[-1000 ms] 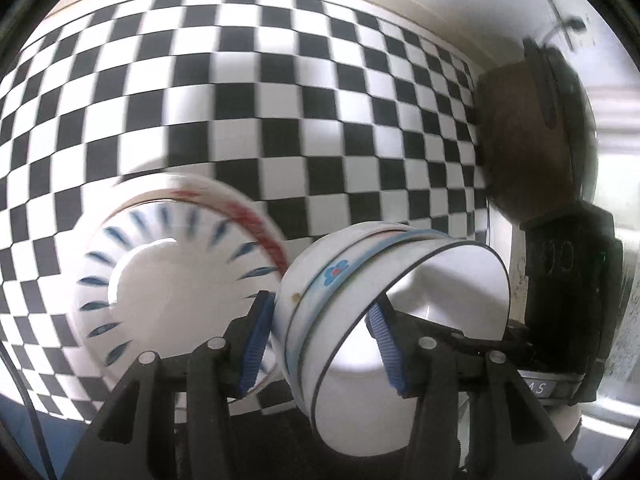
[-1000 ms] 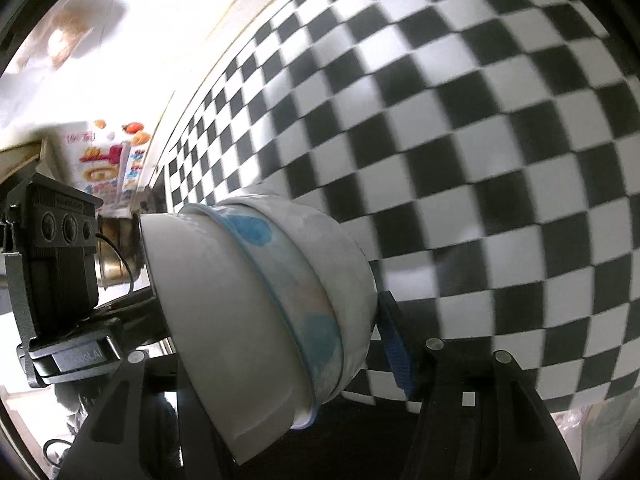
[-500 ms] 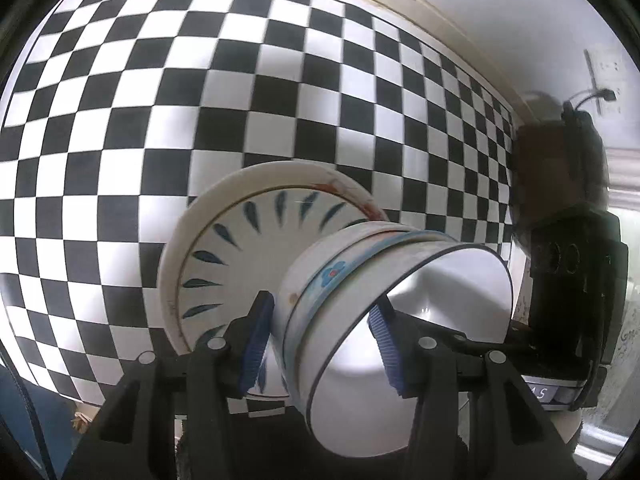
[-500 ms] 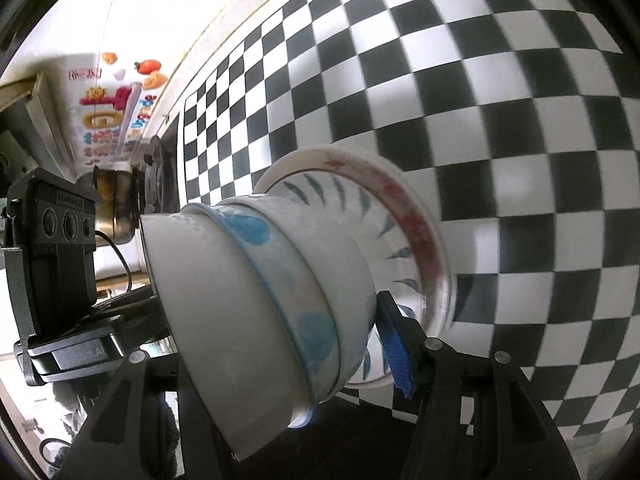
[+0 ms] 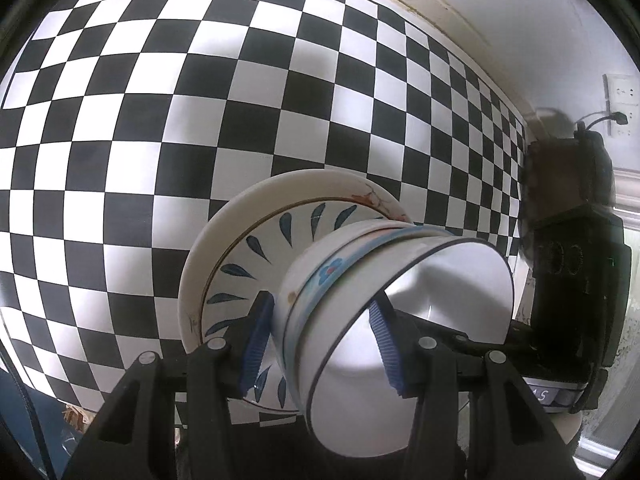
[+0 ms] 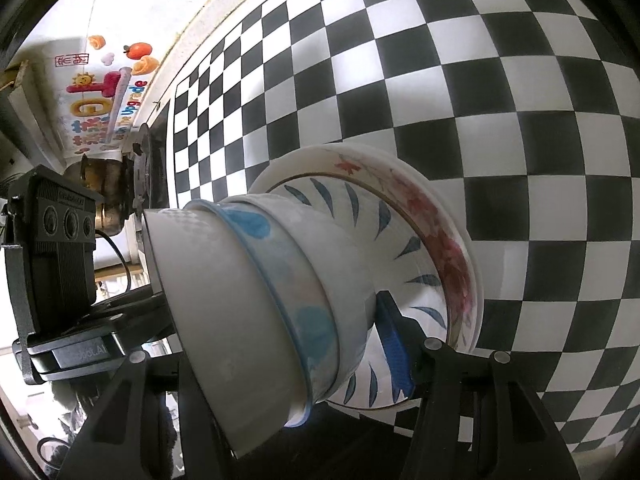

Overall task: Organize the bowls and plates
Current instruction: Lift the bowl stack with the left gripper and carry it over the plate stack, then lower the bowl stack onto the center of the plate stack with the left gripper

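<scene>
Gripping a nested stack of bowls (image 5: 400, 320) from both sides, the two grippers meet over the checkered desk (image 5: 160, 120). The left gripper (image 5: 320, 338) has its jaws pinching the stack's wall: one blue pad (image 5: 256, 344) lies against the outside and the other sits inside the topmost bowl. The right gripper (image 6: 276, 344) holds the same stack of bowls (image 6: 260, 308) from the opposite side; one blue pad (image 6: 394, 344) presses on the outer wall, while the other finger is hidden behind the bowls, so its jaws appear to be pinching the stack.

The stack counts three bowls: a plain white one on top, one with blue markings in the middle, and a white one at the bottom. Directly beneath the stack is a plate with blue teardrop marks (image 5: 256, 268), and that plate lies on a larger floral-rimmed plate (image 6: 448, 240), which rests on the desk (image 6: 520, 120). Whether the bottom bowl touches the teardrop plate cannot be told.

Beyond the stack, at the far edge of the desk, stands a dark pot (image 5: 560, 184) near a wall socket (image 5: 622, 96). A colourful sticker (image 6: 104, 92) shows on the wall behind the pot.
</scene>
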A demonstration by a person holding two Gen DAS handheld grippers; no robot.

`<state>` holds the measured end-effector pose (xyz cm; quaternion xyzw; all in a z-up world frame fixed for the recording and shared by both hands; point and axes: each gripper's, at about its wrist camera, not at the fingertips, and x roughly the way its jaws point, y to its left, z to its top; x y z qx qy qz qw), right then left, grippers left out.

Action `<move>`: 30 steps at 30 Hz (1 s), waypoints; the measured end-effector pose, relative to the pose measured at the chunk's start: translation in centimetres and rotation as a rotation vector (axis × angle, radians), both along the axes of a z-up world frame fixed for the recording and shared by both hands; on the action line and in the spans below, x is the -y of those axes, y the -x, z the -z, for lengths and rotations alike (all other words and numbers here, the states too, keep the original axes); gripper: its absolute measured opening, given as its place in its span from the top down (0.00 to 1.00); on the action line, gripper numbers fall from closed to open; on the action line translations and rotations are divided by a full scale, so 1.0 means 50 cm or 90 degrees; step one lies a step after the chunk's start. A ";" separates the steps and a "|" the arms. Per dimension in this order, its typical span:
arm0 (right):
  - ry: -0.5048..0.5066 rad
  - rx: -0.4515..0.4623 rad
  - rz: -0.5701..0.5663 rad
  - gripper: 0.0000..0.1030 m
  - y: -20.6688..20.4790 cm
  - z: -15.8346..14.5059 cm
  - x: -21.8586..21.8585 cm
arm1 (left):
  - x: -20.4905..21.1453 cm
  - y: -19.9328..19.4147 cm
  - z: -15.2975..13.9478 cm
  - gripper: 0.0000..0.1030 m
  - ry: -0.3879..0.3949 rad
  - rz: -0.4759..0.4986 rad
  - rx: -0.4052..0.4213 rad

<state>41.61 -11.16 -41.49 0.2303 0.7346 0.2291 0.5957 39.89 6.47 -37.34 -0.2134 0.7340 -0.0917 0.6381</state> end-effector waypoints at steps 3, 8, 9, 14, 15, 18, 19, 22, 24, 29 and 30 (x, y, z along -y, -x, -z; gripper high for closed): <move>0.003 -0.002 -0.003 0.44 -0.004 0.003 -0.001 | -0.002 -0.001 0.006 0.56 0.000 -0.003 -0.003; 0.004 -0.008 -0.009 0.44 -0.005 0.012 -0.003 | -0.008 0.005 0.015 0.56 -0.001 -0.010 -0.011; 0.004 -0.010 -0.009 0.44 -0.005 0.014 -0.004 | -0.009 0.007 0.019 0.56 -0.001 -0.012 -0.015; 0.007 -0.017 -0.014 0.44 0.001 0.025 -0.010 | -0.014 0.015 0.028 0.56 -0.003 -0.019 -0.022; 0.005 -0.017 -0.014 0.44 0.002 0.026 -0.010 | -0.014 0.015 0.027 0.56 -0.004 -0.019 -0.021; 0.005 -0.015 -0.015 0.44 0.001 0.025 -0.012 | -0.016 0.015 0.028 0.56 -0.004 -0.023 -0.019; 0.004 -0.016 -0.015 0.44 0.000 0.025 -0.012 | -0.016 0.015 0.027 0.56 -0.004 -0.023 -0.018; 0.005 -0.013 -0.014 0.44 -0.002 0.025 -0.012 | -0.017 0.017 0.027 0.56 -0.005 -0.026 -0.017; 0.008 -0.012 -0.016 0.45 -0.003 0.023 -0.013 | -0.014 0.019 0.026 0.56 -0.010 -0.025 -0.019; 0.024 -0.005 -0.021 0.45 -0.002 0.018 -0.012 | -0.003 0.019 0.020 0.56 -0.023 -0.016 -0.021; 0.028 -0.001 -0.021 0.45 -0.001 0.013 -0.011 | -0.002 0.020 0.017 0.55 -0.037 -0.012 -0.018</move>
